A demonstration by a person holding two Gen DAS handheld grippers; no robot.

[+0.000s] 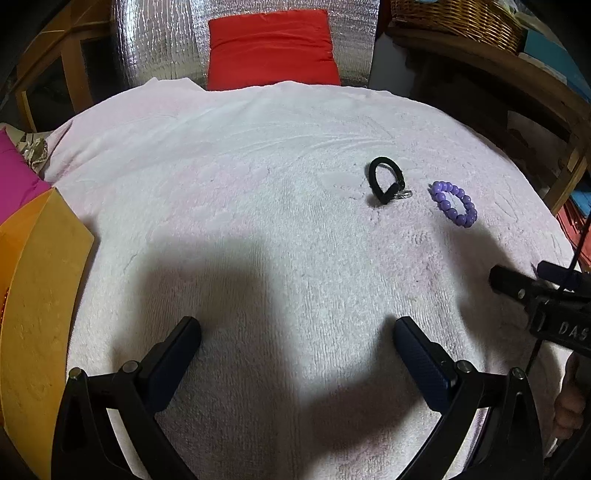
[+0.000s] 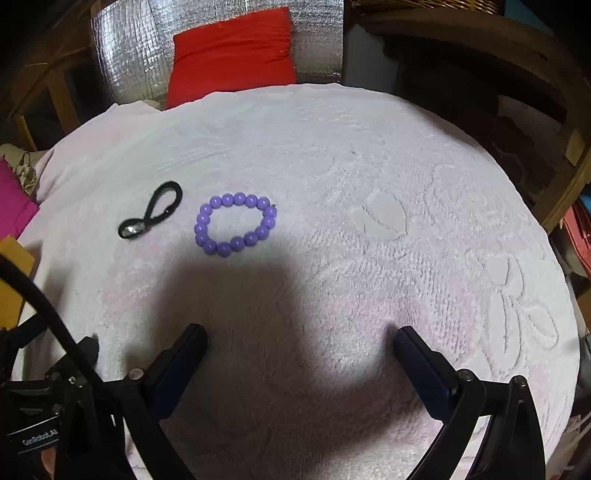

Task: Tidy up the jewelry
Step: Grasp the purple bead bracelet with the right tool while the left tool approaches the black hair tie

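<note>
Terry-cloth towel (image 2: 332, 166) is being faced by both the left gripper (image 1: 297, 332) and the right gripper (image 2: 301, 338), jaws spread, empty; the purple bead bracelet (image 2: 236, 223) risks being snagged in pile or rolled aside

A red cushion (image 1: 271, 50) leaned against silver foil (image 1: 155, 37) — a wicker basket (image 1: 458, 18) sat on a wooden shelf (image 1: 491, 62).

Two pieces on my towel-covered surface

I see a pale pink towel (image 2: 369, 155) spread over the whole surface, embossed with a raised pattern. On it lie a purple bead bracelet (image 2: 236, 223) and, just beside it but apart, a black cord loop (image 2: 151, 214) with a small silver charm.
</note>
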